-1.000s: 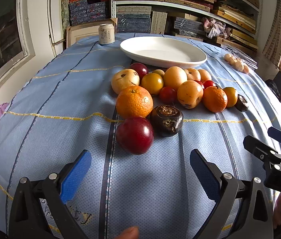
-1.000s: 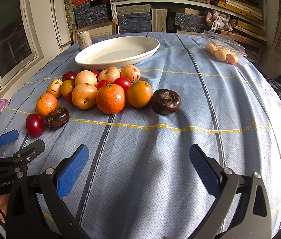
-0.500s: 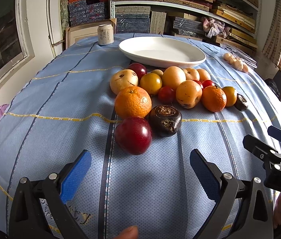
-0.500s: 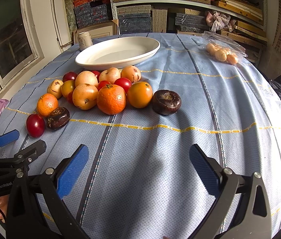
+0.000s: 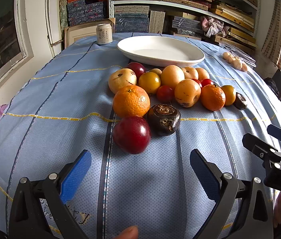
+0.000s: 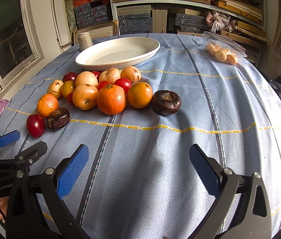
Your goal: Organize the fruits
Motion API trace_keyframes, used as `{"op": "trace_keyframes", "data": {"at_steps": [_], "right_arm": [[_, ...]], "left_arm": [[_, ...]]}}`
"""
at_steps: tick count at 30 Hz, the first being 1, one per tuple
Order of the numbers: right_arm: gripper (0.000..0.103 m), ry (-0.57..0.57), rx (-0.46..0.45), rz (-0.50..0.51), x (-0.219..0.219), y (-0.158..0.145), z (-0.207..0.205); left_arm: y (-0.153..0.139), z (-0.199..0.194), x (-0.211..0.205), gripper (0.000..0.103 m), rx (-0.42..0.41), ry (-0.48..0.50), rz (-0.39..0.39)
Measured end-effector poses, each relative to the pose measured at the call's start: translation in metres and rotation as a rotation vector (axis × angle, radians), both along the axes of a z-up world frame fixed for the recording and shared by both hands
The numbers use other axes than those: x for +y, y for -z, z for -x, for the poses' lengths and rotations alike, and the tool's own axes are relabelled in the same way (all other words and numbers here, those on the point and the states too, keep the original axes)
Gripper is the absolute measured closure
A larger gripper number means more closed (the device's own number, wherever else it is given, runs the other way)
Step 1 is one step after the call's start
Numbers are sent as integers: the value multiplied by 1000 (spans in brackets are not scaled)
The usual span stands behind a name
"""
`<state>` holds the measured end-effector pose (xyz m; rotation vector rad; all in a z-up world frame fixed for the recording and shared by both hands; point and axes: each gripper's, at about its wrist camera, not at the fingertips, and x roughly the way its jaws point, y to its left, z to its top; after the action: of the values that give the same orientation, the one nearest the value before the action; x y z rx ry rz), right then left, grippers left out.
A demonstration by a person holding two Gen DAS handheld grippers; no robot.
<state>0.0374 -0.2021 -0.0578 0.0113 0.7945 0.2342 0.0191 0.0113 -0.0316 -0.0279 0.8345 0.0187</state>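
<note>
Hovering wide apart, left gripper [image 5: 140, 171] faces red plum [image 5: 132, 134] before white plate [image 5: 160, 50].

I get bright daylight from windows on both sides, blown out at right. Soft gripper shadows fall on the tablecloth [image 6: 160, 159]. Sharp focus, heavy fisheye bending, black corners.

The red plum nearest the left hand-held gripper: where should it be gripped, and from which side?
Grip the red plum across its round middle, coming straight forward with the left hand-held gripper, whose jaws stand open wide. Its near side and left flank are free. At the back right the dark fruit and the orange crowd it, so the right finger has little room.
</note>
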Motion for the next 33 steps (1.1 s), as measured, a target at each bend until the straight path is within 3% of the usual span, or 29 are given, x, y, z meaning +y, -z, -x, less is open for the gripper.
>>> {"op": "trace_keyframes", "data": {"at_steps": [16, 21, 27, 31, 33], "right_arm": [[4, 24, -8, -14, -3, -4, -2], [4, -11, -16, 59, 1, -9, -9], [4, -71, -93, 142, 2, -33, -23], [4, -60, -299, 19, -21, -69, -25], [4, -153, -279, -82, -30, -67, -33]], "left_arm": [[8, -10, 3, 3, 57, 32, 1], [-6, -18, 4, 3, -9, 111, -2], [-1, -31, 17, 3, 25, 129, 47], [8, -38, 25, 3, 50, 124, 101], [7, -40, 28, 3, 46, 132, 121]]}}
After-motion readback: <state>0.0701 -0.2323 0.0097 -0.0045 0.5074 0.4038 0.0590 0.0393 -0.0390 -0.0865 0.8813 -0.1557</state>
